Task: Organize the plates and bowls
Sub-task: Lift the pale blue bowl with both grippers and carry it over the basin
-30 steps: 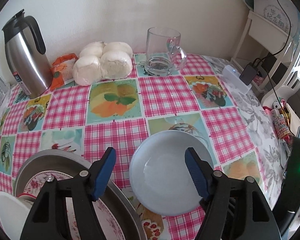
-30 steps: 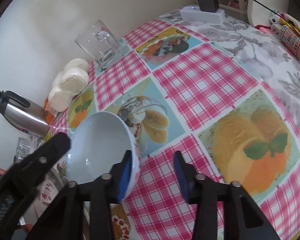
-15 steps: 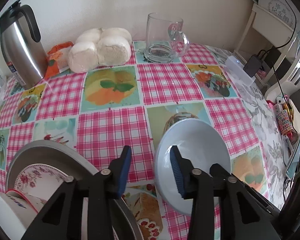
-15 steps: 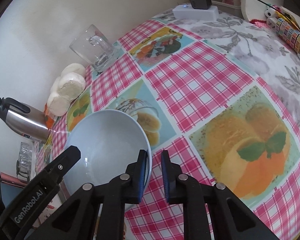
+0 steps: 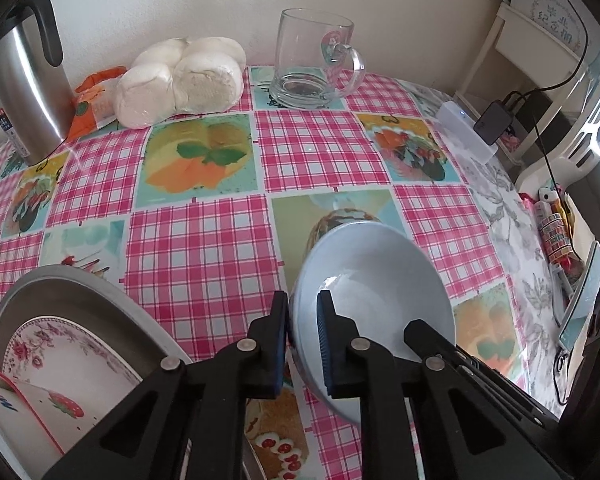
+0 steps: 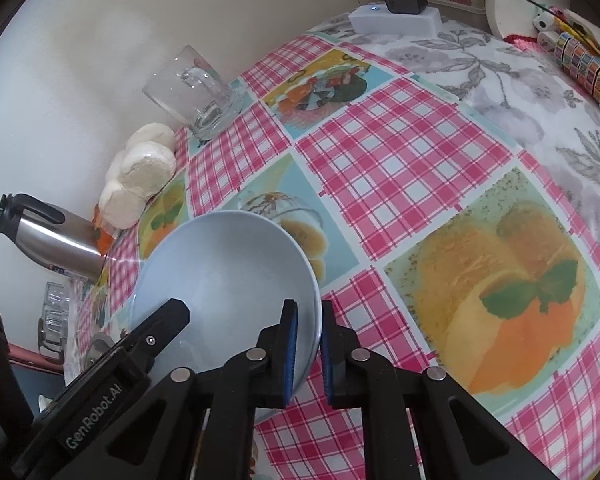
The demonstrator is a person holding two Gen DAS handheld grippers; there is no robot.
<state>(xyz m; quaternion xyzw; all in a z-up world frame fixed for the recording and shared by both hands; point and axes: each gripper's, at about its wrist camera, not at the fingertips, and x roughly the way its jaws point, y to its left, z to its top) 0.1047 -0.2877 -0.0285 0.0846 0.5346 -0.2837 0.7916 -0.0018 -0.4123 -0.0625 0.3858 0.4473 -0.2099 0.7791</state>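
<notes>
A pale blue bowl (image 5: 376, 292) sits on the checked tablecloth, tilted, gripped from both sides. My left gripper (image 5: 302, 332) is shut on its left rim, one blue pad inside and one outside. In the right wrist view the same bowl (image 6: 224, 276) has my right gripper (image 6: 309, 344) shut on its right rim. The left gripper's black finger (image 6: 156, 332) reaches in over the bowl's near left edge there. At lower left a metal basin (image 5: 60, 280) holds a floral plate (image 5: 60, 348) and a white bowl with a strawberry print (image 5: 32, 412).
A steel kettle (image 5: 24, 92), an orange packet (image 5: 92, 100), white buns (image 5: 180, 80) and a glass mug (image 5: 312, 60) line the back wall. A white power strip with a black adapter (image 5: 472, 132) lies at the right edge, and sticker rolls (image 5: 554, 228) beside it.
Both grippers closed from open onto the blue bowl's opposite rims. The left gripper shifted so that its jaws straddle the left rim, and the bowl tipped up.
</notes>
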